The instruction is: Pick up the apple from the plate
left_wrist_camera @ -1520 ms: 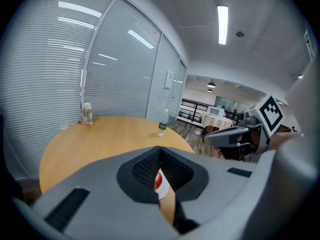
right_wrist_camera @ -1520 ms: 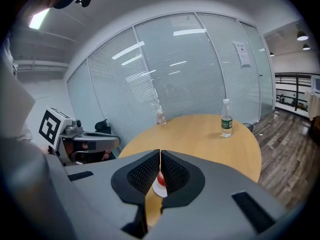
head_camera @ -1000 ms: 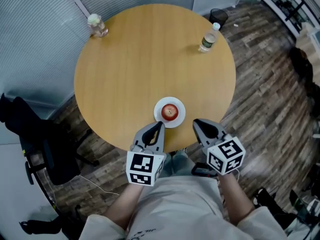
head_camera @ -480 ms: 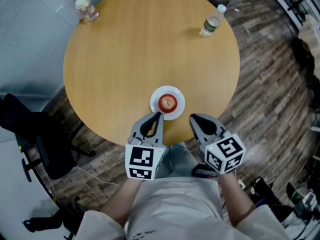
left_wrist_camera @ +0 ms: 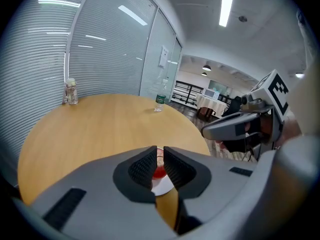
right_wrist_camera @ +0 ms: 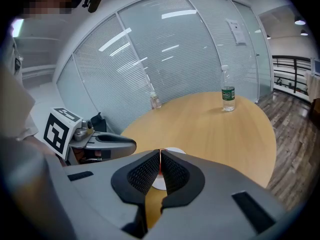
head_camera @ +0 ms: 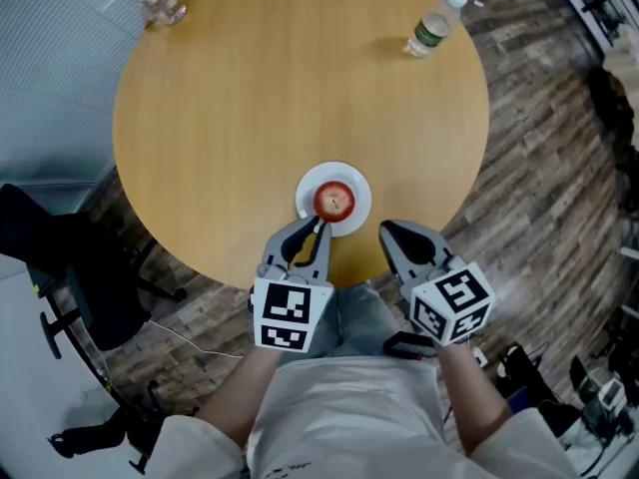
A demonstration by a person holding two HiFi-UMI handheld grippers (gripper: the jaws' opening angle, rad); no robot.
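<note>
Broad table (head_camera: 250, 98), plate (head_camera: 360, 192) with apple (head_camera: 333, 200) at near edge; left tool (head_camera: 319, 225) just parting, empty; right tool (head_camera: 385, 230) clenched.

Bright ceiling light (left_wrist_camera: 226, 4); soft shadows; fisheye-bent, dark-vignetted edges.

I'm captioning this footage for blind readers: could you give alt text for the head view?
An apple on a plate near the edge of a round table. The left hand-held gripper and right hand-held gripper point toward it, empty; the left's jaws have just been opening slightly.
</note>
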